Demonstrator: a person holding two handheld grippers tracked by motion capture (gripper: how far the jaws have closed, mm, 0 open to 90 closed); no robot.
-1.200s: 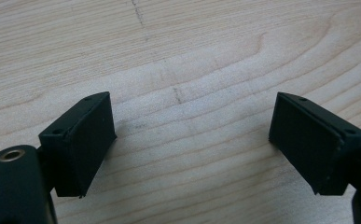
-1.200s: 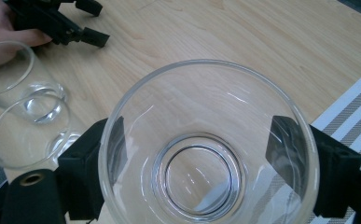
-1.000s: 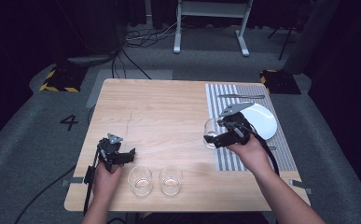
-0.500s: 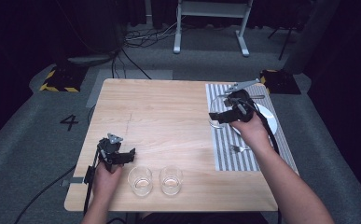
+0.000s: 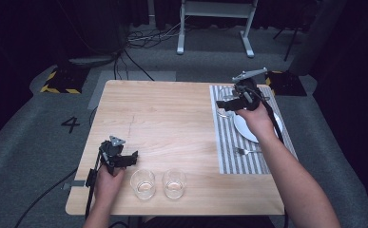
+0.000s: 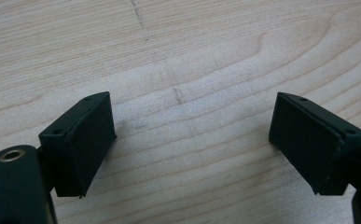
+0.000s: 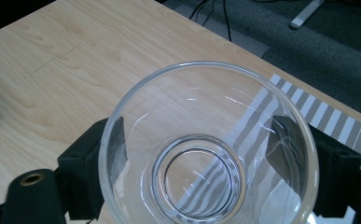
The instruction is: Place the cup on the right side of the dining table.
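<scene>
My right gripper (image 5: pixel 229 102) is shut on a clear drinking glass (image 7: pixel 206 149), holding it upright above the far left part of the striped placemat (image 5: pixel 229 137). Seen from the right gripper view, both black jaws press against the sides of the glass. Two more clear glasses (image 5: pixel 143 183) (image 5: pixel 174 183) stand side by side near the table's front edge. My left gripper (image 5: pixel 131 159) rests low over the bare wood at the front left, just left of those glasses, and it is open with nothing between its fingers (image 6: pixel 82 140).
A white plate (image 5: pixel 248 126) lies on the placemat under the right forearm, and a fork (image 5: pixel 246 151) lies on the stripes nearer the front. The wooden table (image 5: pixel 172 118) has open room across its middle and far left. Cables and a stand are on the floor beyond.
The right gripper has carried the glass away from the person, from the mat's left edge toward its far left corner. The left gripper has stayed put.
</scene>
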